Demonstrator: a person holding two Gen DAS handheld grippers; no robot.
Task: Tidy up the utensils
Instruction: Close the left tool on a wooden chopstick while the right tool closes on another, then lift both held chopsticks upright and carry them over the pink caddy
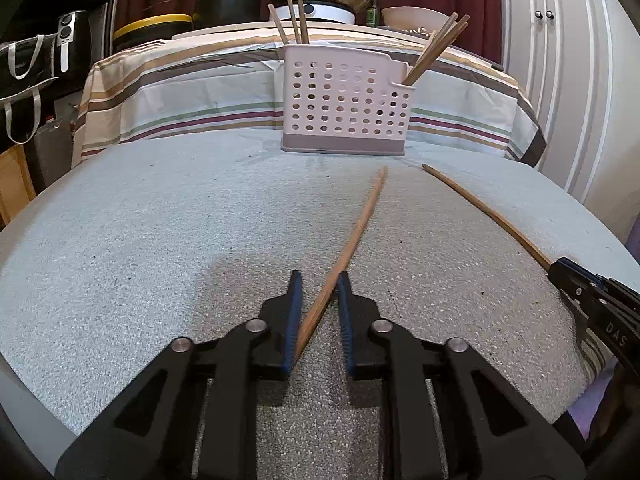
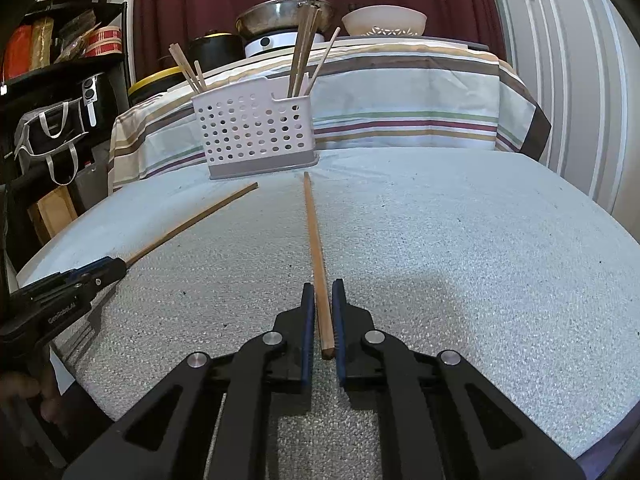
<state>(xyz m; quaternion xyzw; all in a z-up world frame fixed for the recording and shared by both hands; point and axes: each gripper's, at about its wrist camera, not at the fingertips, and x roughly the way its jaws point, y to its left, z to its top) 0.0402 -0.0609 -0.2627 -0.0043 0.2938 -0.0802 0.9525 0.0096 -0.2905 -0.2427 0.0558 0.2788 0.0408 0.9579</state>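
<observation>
On the grey mat (image 1: 140,240), your left gripper (image 1: 318,280) and right gripper (image 2: 320,290) each straddle a chopstick (image 1: 352,236) (image 2: 316,256), fingers parted; holder (image 1: 344,104) beyond.

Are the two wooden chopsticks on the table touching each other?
Apart. The left wrist view shows grey table between the left chopstick and the right chopstick along their whole length.

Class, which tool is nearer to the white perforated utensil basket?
Too close to call. The left tool and right tool sit side by side, each straddling a chopstick pointing toward the basket.
</observation>
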